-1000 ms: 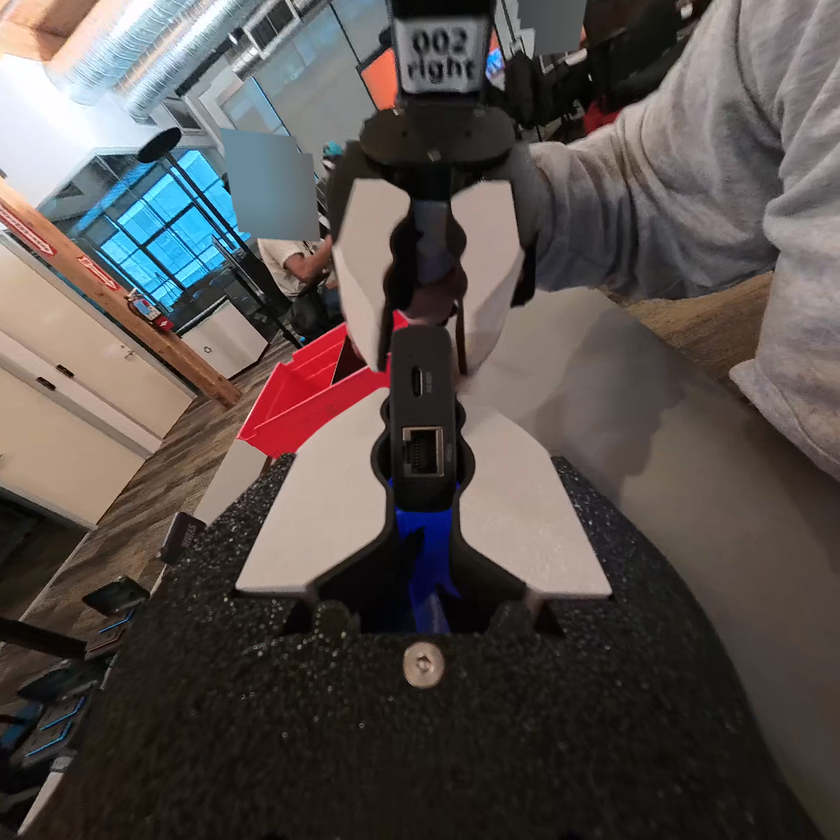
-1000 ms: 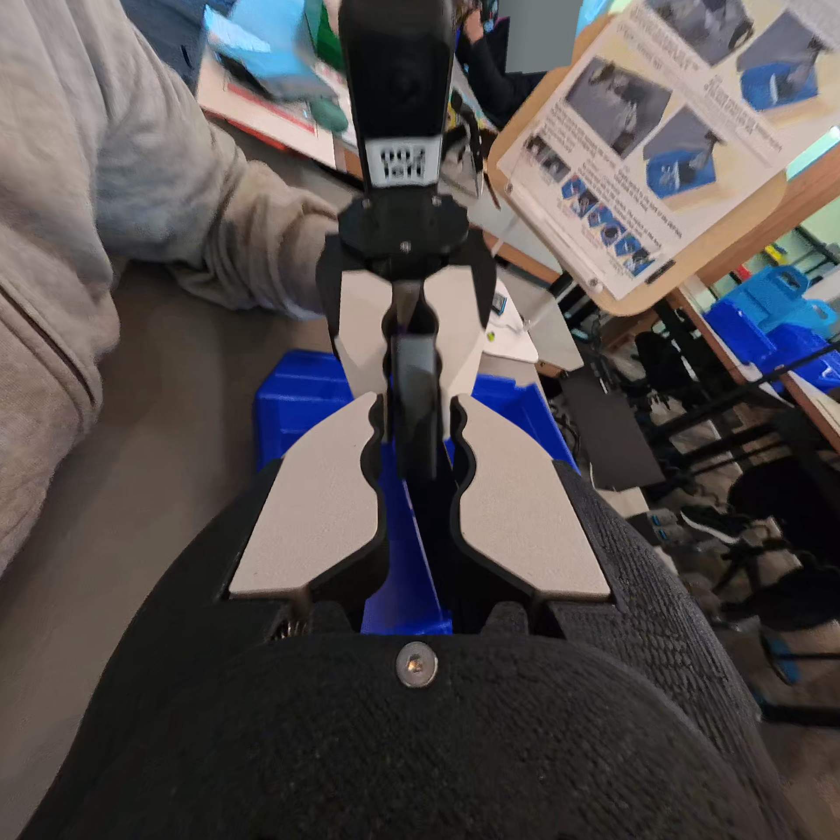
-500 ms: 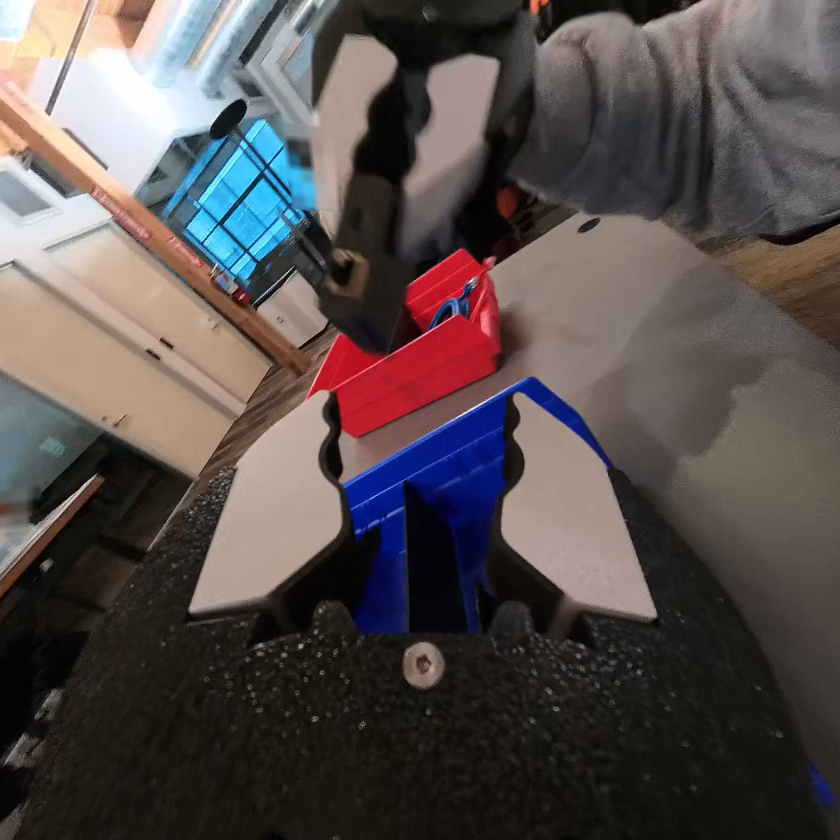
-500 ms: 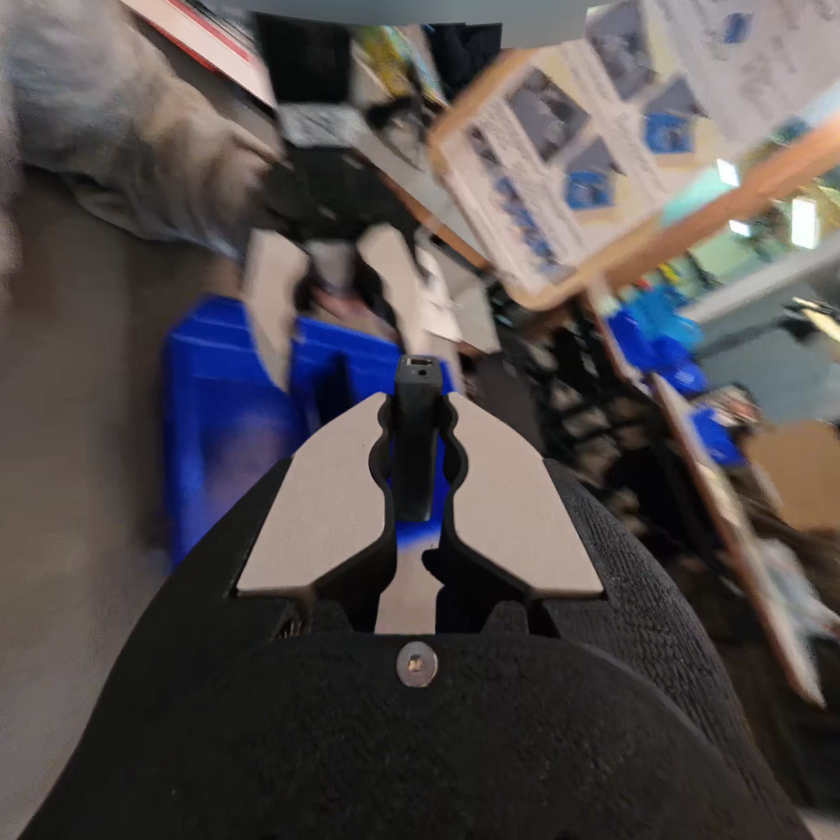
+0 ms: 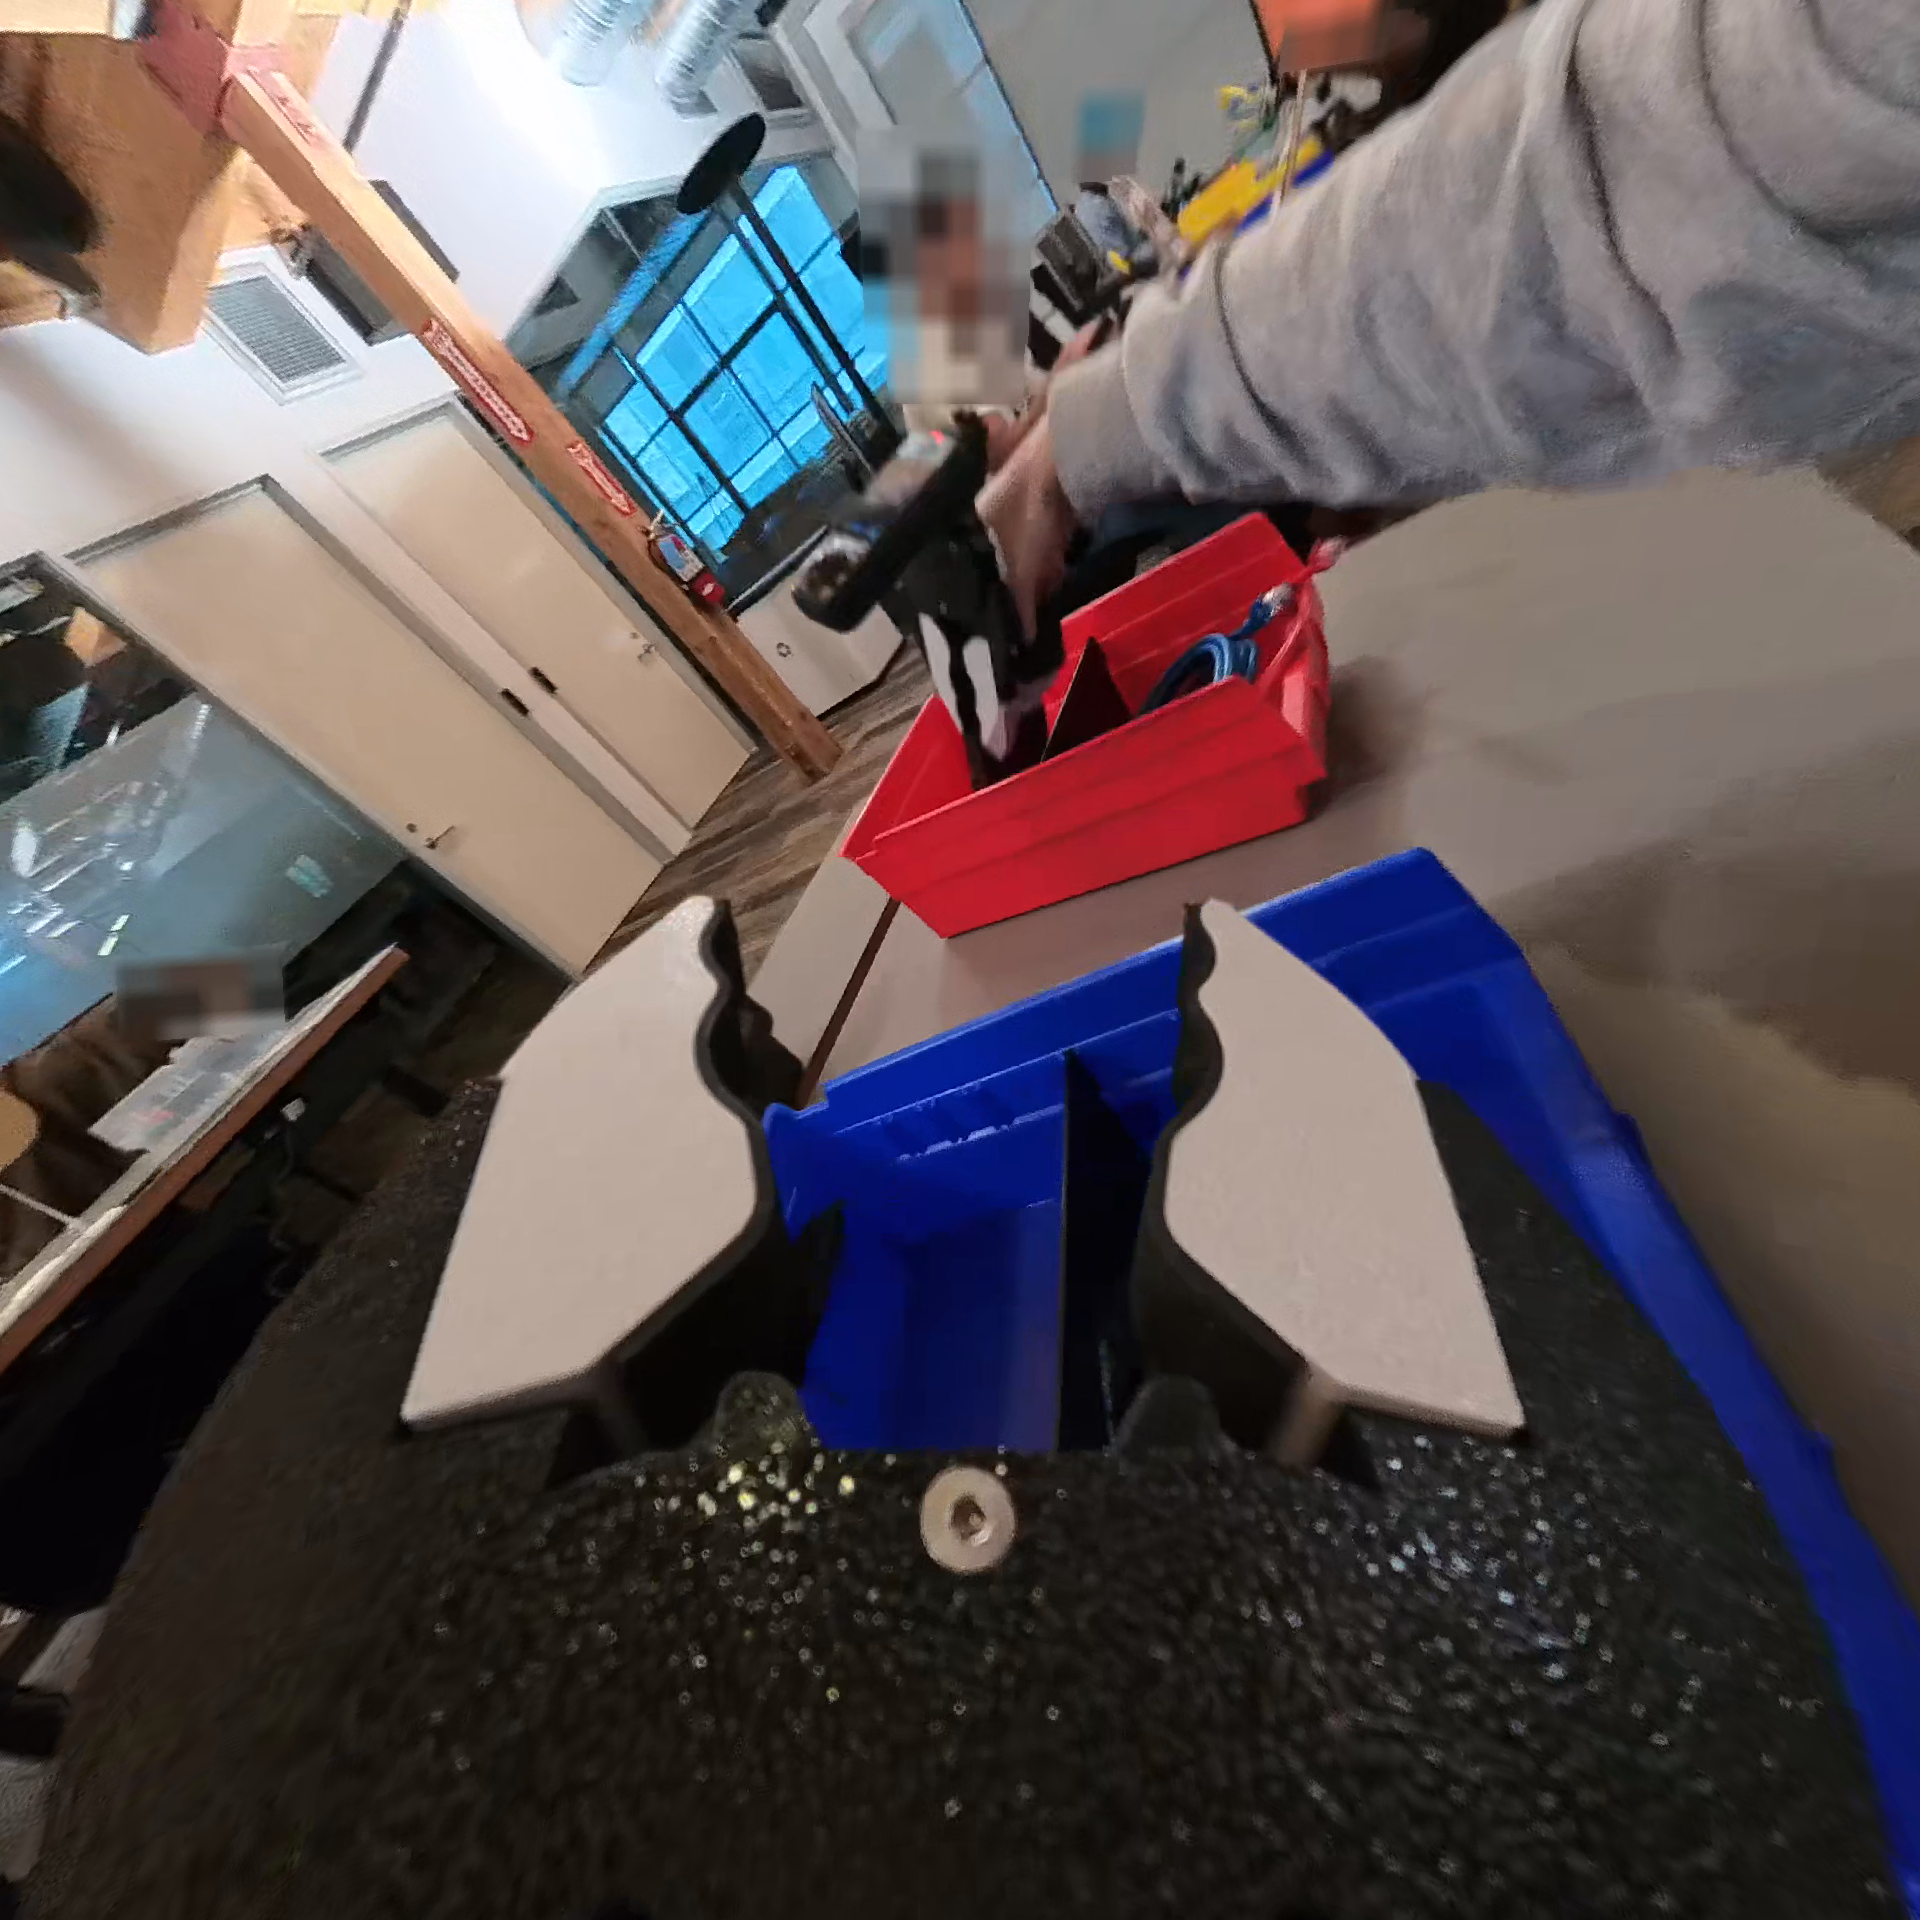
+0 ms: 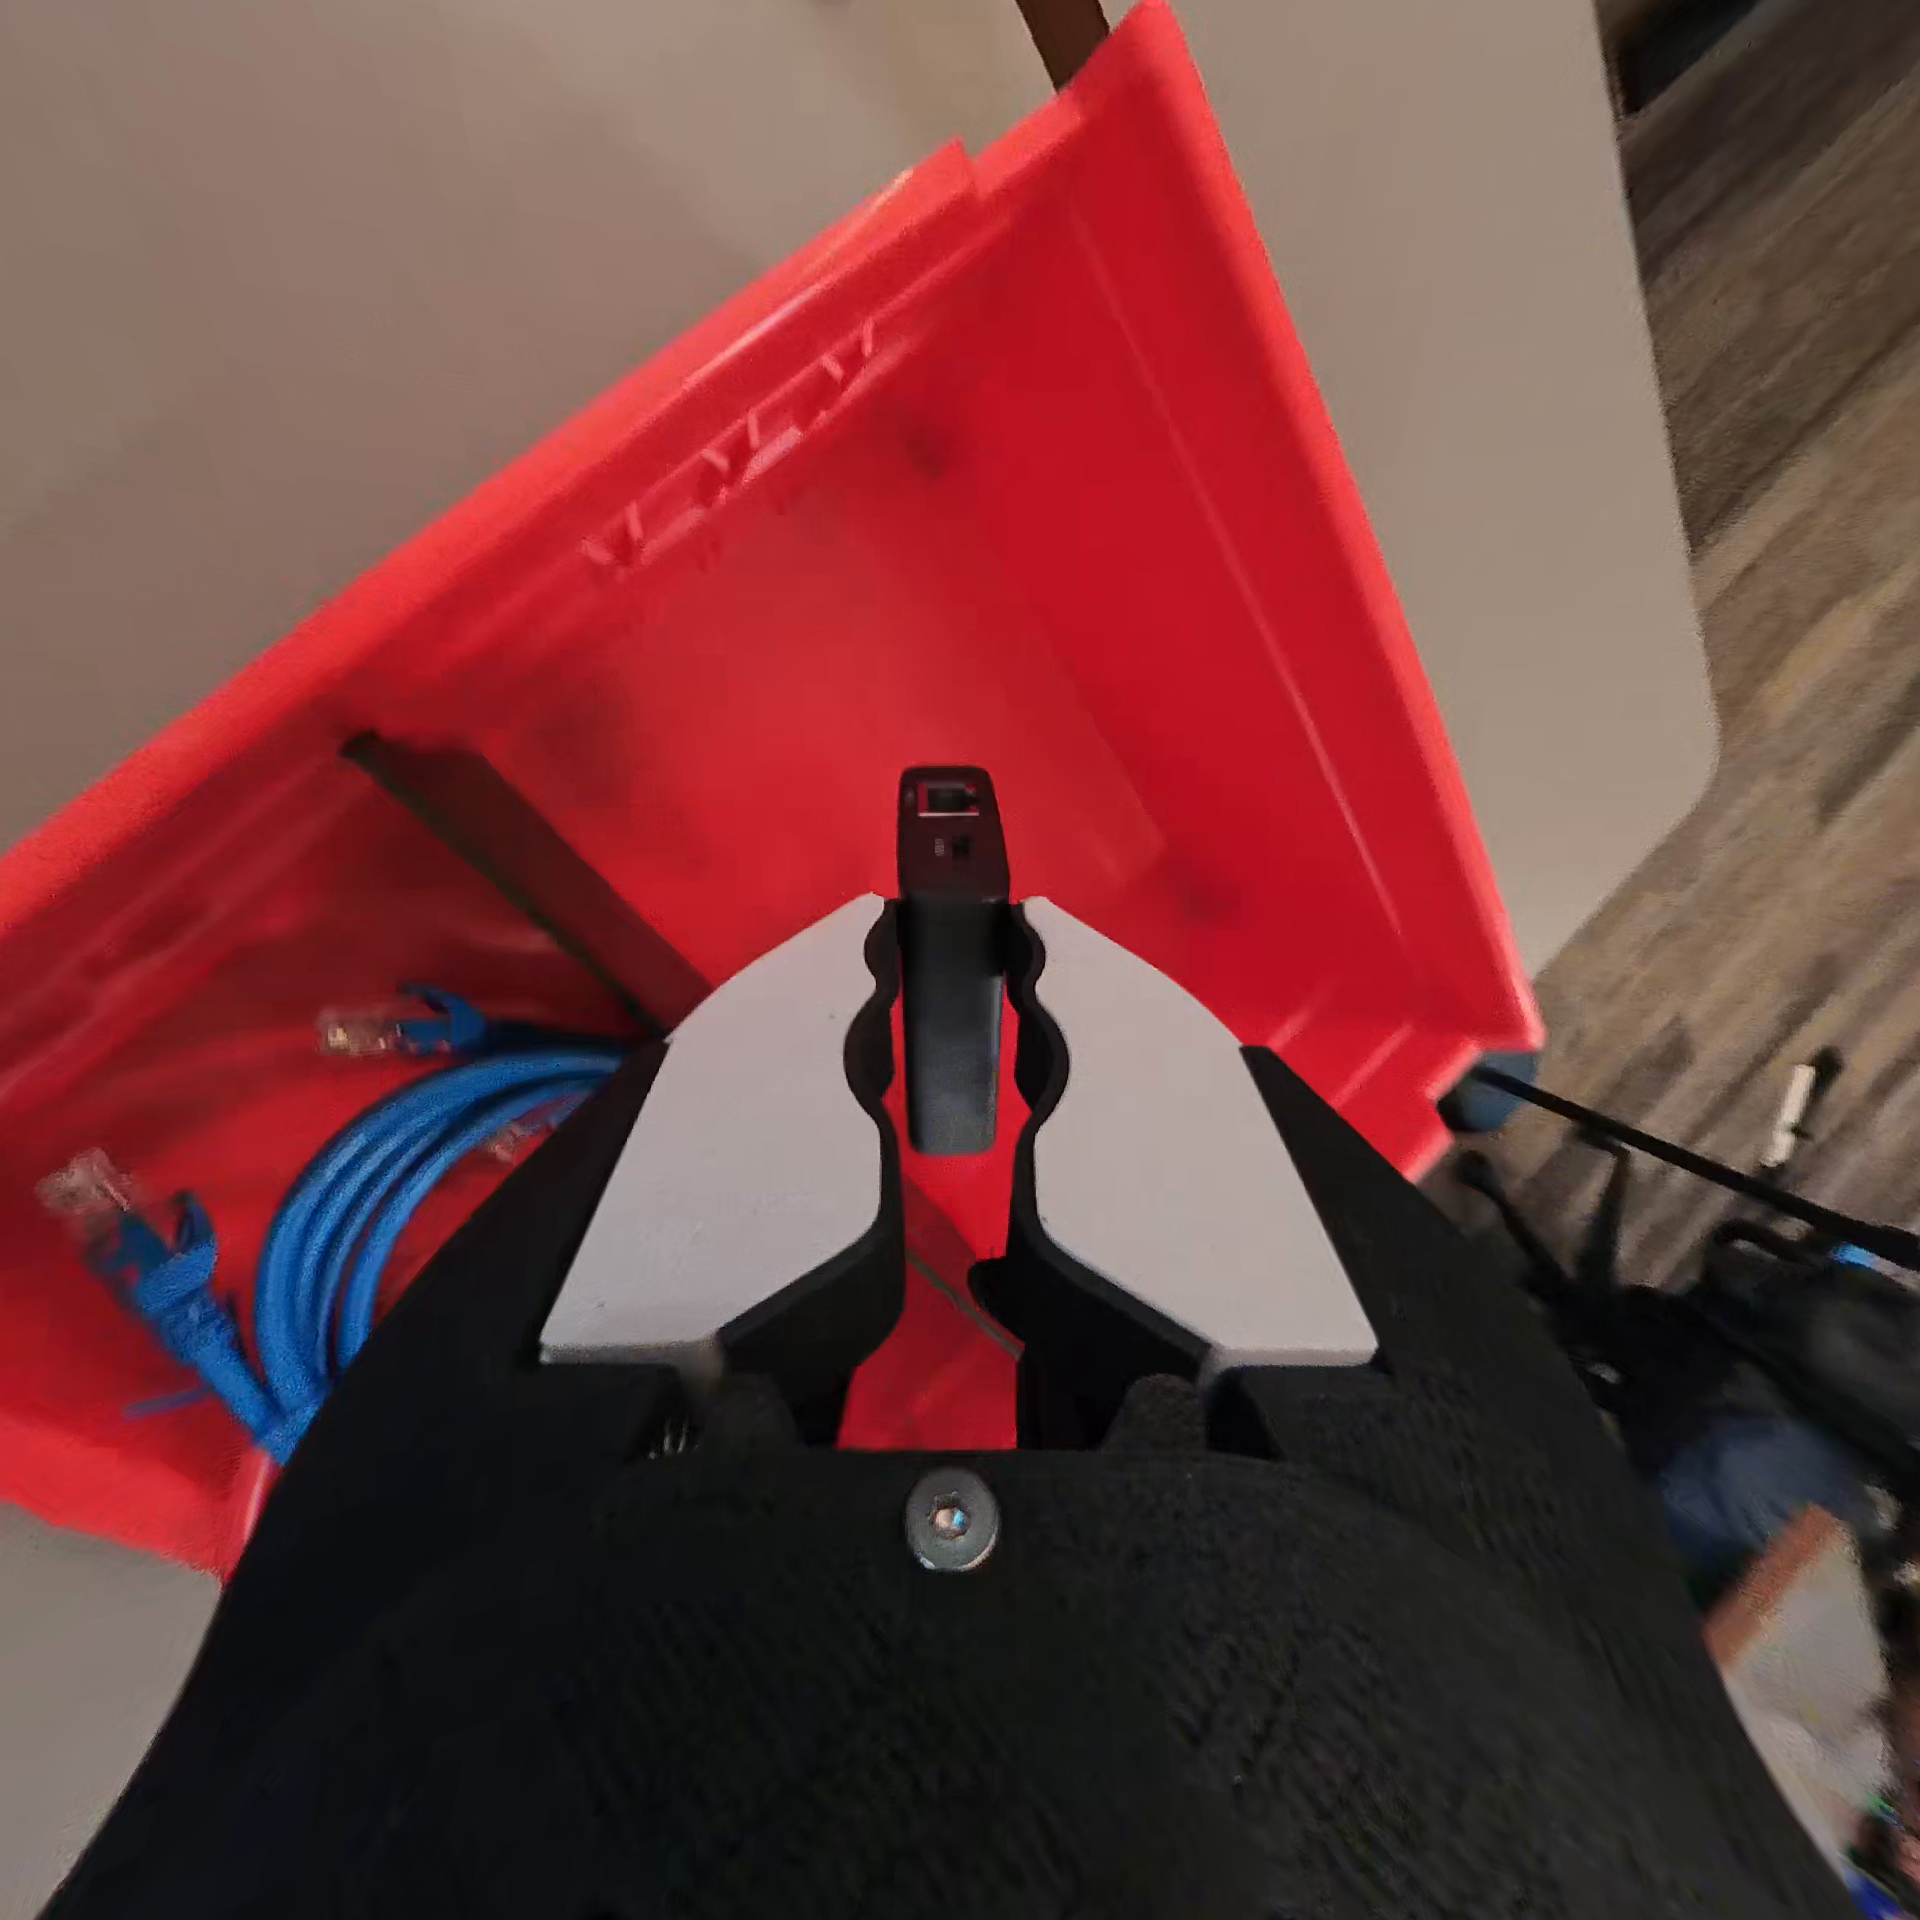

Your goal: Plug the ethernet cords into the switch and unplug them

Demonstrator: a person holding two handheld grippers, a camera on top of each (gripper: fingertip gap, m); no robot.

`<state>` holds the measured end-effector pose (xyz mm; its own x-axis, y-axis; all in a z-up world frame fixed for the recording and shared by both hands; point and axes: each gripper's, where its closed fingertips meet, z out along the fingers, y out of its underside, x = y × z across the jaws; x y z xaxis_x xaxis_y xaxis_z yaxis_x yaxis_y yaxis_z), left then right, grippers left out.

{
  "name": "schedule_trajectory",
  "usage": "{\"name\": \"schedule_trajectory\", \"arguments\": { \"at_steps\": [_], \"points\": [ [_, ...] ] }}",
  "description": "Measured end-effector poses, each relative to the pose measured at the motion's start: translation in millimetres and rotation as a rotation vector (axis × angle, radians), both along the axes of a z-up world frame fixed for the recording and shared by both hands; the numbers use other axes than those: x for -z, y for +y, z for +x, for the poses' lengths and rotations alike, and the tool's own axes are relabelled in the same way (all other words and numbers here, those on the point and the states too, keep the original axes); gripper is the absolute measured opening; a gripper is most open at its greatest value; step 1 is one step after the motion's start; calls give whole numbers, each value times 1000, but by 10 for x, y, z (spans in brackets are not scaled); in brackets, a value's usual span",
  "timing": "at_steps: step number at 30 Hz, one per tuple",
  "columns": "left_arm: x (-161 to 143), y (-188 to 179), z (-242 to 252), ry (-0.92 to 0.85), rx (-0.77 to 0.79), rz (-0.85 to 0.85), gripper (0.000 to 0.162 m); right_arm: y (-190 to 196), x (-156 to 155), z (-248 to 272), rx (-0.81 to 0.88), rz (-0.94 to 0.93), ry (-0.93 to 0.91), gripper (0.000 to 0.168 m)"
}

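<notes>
Right gripper (image 6: 951, 914) carried adapter (image 6: 951, 977) over red bin (image 6: 1039, 520).

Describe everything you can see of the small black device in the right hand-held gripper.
The black device is a slim, dark, matte block, plastic by the look of it, clamped between the two pale fingers of the right hand-held gripper. Its far end sticks out past the fingertips and shows a square socket with a smaller opening beneath. It points down into the larger compartment of the red bin, on the other side of the dark divider from the blue cables. Whether it touches the floor is unclear.
</notes>
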<state>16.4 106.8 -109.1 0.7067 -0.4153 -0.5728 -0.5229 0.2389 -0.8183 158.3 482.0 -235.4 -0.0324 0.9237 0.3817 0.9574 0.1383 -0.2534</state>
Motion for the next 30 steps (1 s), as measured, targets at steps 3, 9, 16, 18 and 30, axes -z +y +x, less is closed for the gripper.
{"name": "schedule_trajectory", "arguments": {
  "at_steps": [3,9,16,18,30],
  "points": [
    [-112,-46,-64,-91,9,-10,80,15,-20,-145,41,-7,110,58],
    [-180,-70,-256,-132,-75,27,73,-394,-892,-248,25,358,455,35],
    [-25,-221,-744,-59,-415,35,45,-2070,-1073,-231,-118,389,826,7],
    [196,-261,-849,-42,-500,-65,36,-2373,-874,-290,-111,332,826,6],
    [824,-953,-1037,-199,-787,-168,0,-3221,-449,-566,9,-123,1009,49]
  ]
}}
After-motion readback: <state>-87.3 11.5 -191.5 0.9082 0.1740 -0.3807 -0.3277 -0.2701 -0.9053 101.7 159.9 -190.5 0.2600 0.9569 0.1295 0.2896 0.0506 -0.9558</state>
